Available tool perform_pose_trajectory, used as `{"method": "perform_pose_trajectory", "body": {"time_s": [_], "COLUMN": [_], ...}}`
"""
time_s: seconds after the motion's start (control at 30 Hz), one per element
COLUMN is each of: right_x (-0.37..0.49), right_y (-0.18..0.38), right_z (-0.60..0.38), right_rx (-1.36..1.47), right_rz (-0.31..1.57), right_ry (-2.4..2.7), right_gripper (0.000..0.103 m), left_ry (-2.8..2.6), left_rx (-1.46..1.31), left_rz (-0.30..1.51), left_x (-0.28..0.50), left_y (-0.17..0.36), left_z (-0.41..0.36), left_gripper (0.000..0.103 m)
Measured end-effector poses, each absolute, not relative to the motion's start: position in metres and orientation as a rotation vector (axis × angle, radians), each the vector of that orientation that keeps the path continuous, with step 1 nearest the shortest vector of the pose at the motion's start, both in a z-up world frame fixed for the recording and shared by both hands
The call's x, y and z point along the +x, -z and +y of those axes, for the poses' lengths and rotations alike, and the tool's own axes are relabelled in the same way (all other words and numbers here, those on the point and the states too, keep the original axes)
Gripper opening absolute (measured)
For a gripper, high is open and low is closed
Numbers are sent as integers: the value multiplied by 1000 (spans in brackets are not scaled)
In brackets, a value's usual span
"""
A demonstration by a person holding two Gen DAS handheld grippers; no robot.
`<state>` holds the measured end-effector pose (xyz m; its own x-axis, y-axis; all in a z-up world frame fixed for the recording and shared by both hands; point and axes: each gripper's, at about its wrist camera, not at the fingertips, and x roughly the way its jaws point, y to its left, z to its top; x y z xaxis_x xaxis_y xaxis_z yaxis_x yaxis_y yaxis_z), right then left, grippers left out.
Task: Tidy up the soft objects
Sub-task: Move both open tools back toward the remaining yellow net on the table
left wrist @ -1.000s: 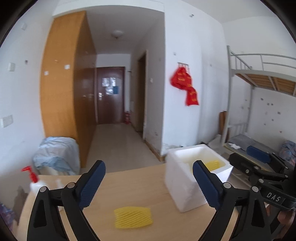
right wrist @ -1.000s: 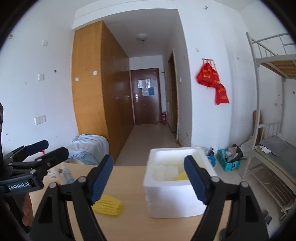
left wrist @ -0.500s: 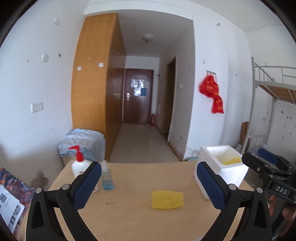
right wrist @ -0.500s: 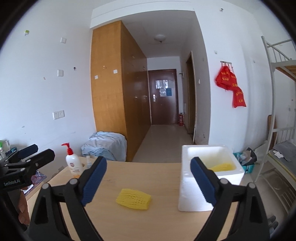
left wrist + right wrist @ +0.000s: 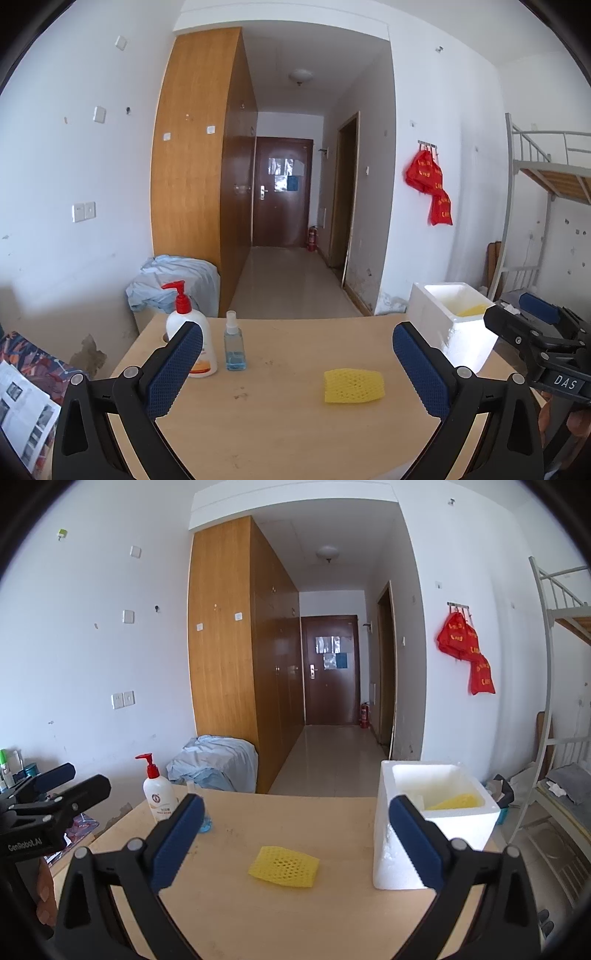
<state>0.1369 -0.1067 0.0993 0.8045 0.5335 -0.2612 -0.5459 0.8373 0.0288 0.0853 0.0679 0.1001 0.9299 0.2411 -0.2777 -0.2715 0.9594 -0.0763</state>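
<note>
Yellow foam net (image 5: pixel 284 866) on table, ahead of right gripper (image 5: pixel 295 843); jaws opening, empty

Foam box (image 5: pixel 436 834) beside open tabletop (image 5: pixel 332 915)

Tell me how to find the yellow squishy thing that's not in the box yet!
Look at the wooden table. Left of the white foam box, a flat yellow net sleeve lies alone on the tabletop. The other yellow piece sits inside the box.

pump bottle (image 5: pixel 190 334), small spray bottle (image 5: pixel 233 347), wooden wardrobe (image 5: pixel 201 173), red bags (image 5: pixel 430 184) on wall
</note>
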Motion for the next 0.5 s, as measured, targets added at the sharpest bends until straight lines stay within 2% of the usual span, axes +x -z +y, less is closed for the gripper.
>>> {"method": "perform_pose_trajectory", "body": {"time_s": [0.5], "right_x": [146], "right_y": [-64], "right_z": [-105], "right_rx": [-80], "right_rz": [378], "right_ry": [-629], "right_gripper": [101], "left_ry": [-213], "left_rx": [-148], "left_rz": [362], "left_x": [125], "left_y": [-61], "left_z": [71], "left_gripper": [103]}}
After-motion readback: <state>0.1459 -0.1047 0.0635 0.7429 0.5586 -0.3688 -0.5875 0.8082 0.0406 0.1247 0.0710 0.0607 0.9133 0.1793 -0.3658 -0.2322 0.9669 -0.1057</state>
